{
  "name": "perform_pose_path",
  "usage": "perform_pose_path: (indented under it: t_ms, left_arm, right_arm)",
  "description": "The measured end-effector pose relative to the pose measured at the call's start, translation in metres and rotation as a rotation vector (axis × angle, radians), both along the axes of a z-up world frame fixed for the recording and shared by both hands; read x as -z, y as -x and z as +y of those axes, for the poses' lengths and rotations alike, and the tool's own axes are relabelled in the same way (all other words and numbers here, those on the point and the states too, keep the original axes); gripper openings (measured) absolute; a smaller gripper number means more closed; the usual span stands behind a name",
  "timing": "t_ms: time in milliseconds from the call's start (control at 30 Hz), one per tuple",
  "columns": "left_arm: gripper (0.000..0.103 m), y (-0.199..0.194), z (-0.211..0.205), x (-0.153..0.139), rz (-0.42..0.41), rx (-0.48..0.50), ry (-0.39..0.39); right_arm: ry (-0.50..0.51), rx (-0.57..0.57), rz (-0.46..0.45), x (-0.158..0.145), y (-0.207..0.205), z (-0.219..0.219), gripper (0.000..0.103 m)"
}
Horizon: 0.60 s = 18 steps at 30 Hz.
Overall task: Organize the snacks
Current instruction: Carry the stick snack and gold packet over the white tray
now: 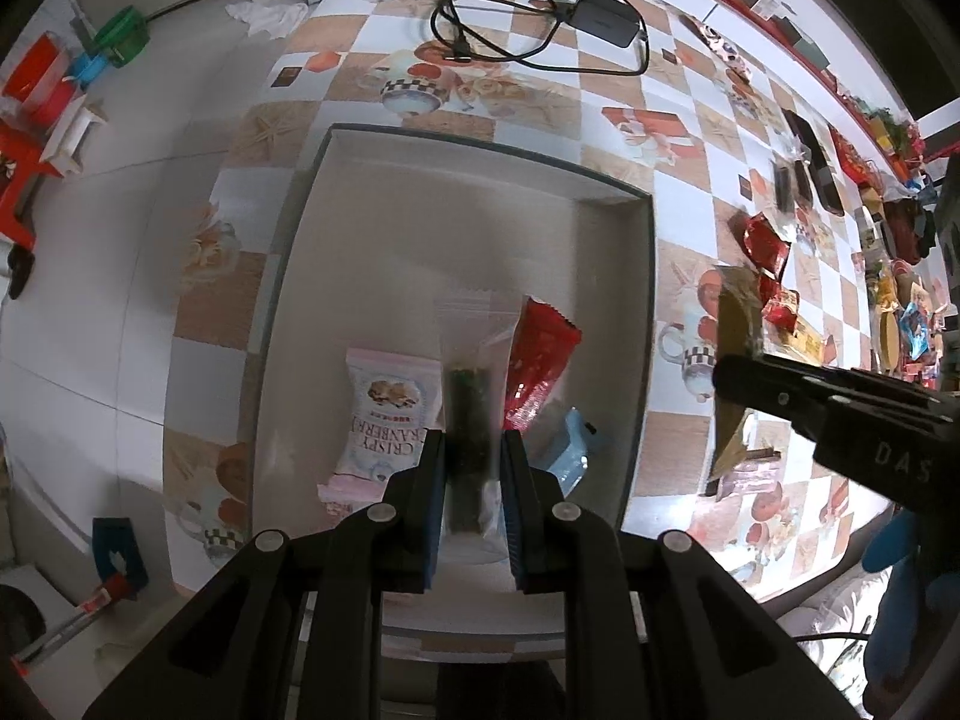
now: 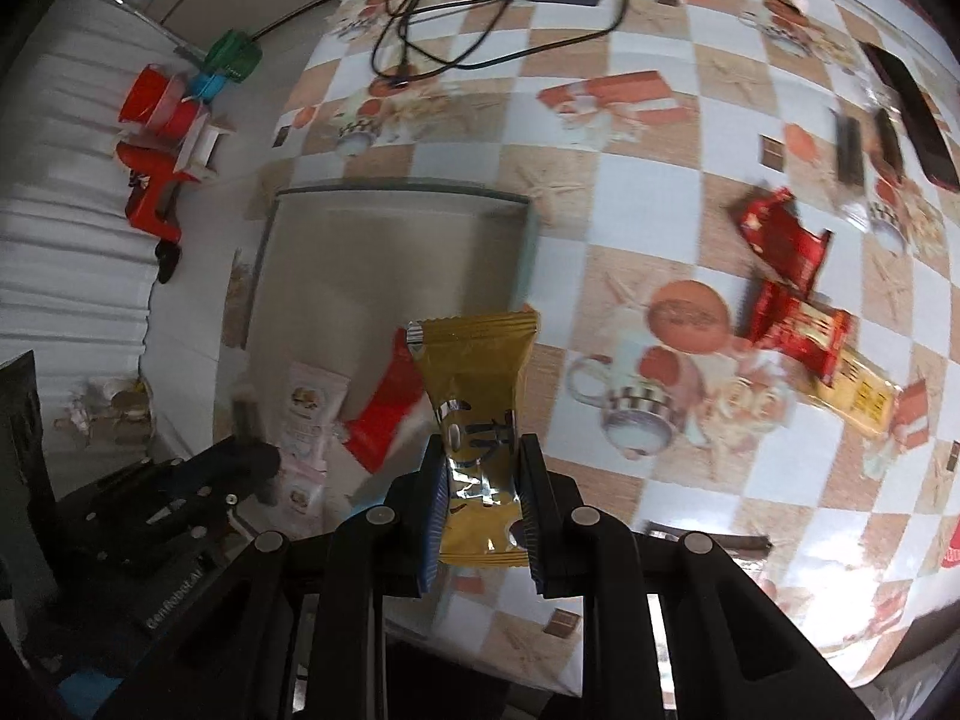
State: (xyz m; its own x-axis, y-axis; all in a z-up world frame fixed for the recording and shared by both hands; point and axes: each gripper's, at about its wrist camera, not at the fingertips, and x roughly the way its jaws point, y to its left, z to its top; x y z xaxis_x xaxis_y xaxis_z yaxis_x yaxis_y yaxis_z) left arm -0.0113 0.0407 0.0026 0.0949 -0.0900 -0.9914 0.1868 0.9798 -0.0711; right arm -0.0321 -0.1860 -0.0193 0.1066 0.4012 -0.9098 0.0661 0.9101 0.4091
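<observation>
Gold packet (image 2: 474,420) pinched in right tool (image 2: 480,516), left tool (image 1: 474,504) gripping clear-wrapped bar (image 1: 468,450), box (image 1: 642,300) beneath

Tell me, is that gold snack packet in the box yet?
Not yet. The gold packet is pinched in the right gripper, held in the air near the white box; other snacks already lie inside.

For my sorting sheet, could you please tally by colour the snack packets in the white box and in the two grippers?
Pink packet: 1
Red packet: 1
Light blue packet: 1
Clear packet, in left gripper: 1
Gold packet, in right gripper: 1
Total: 5
</observation>
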Motion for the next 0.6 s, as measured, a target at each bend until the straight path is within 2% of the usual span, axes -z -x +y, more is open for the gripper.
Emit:
perform_pose_path:
  t_ms: [600]
  left_arm:
    - [0.019,-0.023,0.008,0.020,0.025,0.015,-0.020]
  right_arm:
    - [-0.013,-0.054,0.051,0.017,-0.032,0.056,0.024]
